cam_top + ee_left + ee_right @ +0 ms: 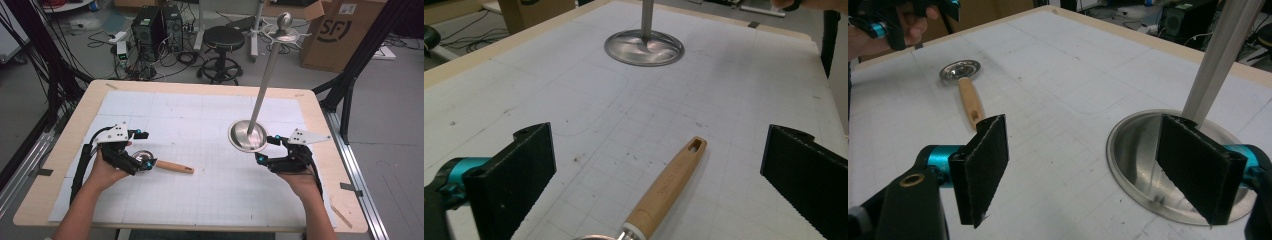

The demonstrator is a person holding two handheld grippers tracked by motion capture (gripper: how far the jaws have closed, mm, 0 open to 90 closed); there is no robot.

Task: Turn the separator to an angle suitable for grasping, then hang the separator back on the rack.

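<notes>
In the high view, a wooden table (60,165) covered with a gridded white sheet (200,125) carries two things. A small strainer (165,164) with a round metal bowl and a wooden handle lies toward the left edge, about midway between the near and far edges, its handle pointing toward the middle of the table. The left gripper (141,150) sits right at the strainer's metal bowl, held by the person's left hand (102,172); its jaws stand apart, one on either side of the bowl end, and whether they touch it cannot be told. Toward the right edge stands a metal stand (248,135), a round dished base with a tall thin pole rising from it to a ball on top. The right gripper (267,149) is just beside the near right rim of that base, jaws apart, nothing between them.

In the left gripper view, the two black jaws stand wide, and the wooden handle (666,187) lies on the sheet between them without touching either pad. The stand's base (644,47) rests well beyond, near the far edge.

In the right gripper view, the jaws are spread wide. One jaw hangs over the rim of the dished base (1138,155), the pole (1220,55) rising behind it, and the pads press on nothing. The strainer (965,85) lies farther off, close to the other hand.
</notes>
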